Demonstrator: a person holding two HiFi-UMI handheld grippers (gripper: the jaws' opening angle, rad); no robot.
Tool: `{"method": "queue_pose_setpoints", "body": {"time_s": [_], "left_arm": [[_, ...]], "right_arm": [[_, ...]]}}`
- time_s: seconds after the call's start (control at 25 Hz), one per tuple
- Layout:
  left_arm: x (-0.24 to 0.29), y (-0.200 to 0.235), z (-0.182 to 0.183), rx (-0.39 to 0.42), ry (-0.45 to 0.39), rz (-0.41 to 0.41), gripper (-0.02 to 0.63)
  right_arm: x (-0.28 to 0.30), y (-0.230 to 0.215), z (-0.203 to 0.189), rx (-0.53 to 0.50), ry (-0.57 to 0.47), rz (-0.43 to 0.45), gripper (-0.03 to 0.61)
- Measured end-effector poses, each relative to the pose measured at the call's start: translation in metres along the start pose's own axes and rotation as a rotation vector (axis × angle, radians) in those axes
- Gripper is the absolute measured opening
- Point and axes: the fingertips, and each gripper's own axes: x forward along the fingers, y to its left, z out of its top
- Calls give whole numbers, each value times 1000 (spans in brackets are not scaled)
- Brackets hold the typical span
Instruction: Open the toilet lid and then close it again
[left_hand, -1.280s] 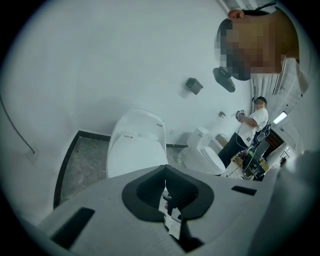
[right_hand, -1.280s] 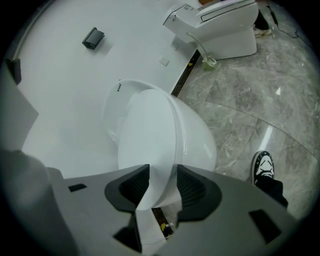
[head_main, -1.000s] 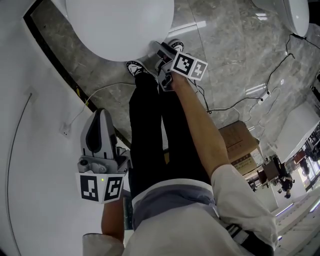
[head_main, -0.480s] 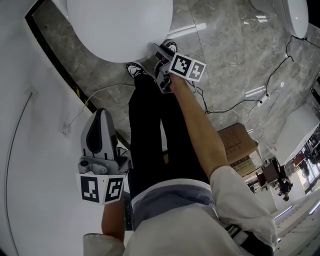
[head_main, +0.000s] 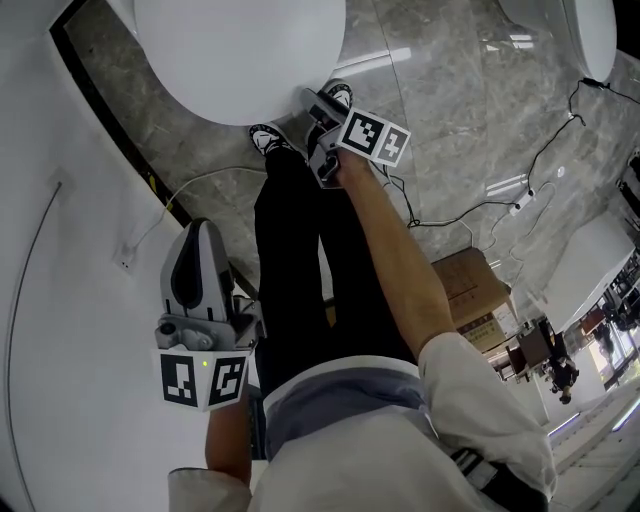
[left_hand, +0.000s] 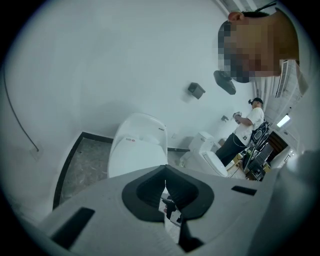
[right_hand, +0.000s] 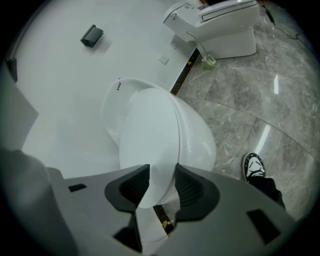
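Left gripper (head_main: 203, 235) held low by the person's left hip, pointing at the white wall. In its own view (left_hand: 165, 169) the jaws meet at the tips, nothing between them.

Black trousers (head_main: 300, 270) run down to two black-and-white shoes (head_main: 268, 135) at the foot of the toilet; one shoe (right_hand: 253, 166) also shows in the right gripper view.

Right gripper (head_main: 315, 105) out on a straight arm, tips at the front edge of the toilet lid (head_main: 240, 50). I cannot tell whether they touch it. In its own view (right_hand: 162, 167) the jaws stand apart with a clear gap between the ribbed pads; the lid (right_hand: 147, 130) shows through that gap, but I see no grip on it.

Lid lies flat, down on the bowl (right_hand: 197, 145). From the left gripper view the lid (left_hand: 136, 160) sits against the wall, at the end of the grey stone floor (left_hand: 82, 165).

Floor (head_main: 440, 100) is grey marble. A black cable (head_main: 470, 205) trails across it, and a cardboard box (head_main: 470, 285) sits just right of the arm.

Farther off: a second toilet (right_hand: 220, 25) along the same wall, a small dark fitting (right_hand: 91, 35) on the wall, and another person (left_hand: 245, 132) standing beyond that second toilet (left_hand: 210, 157)
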Motion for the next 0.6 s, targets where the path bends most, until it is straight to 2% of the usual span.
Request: {"method": "queue_pose_setpoints", "body": {"time_s": [0.6], "left_arm": [[2, 2, 8, 1, -4, -9, 8]], "right_arm": [[-6, 7, 0, 34, -33, 25, 129]]}}
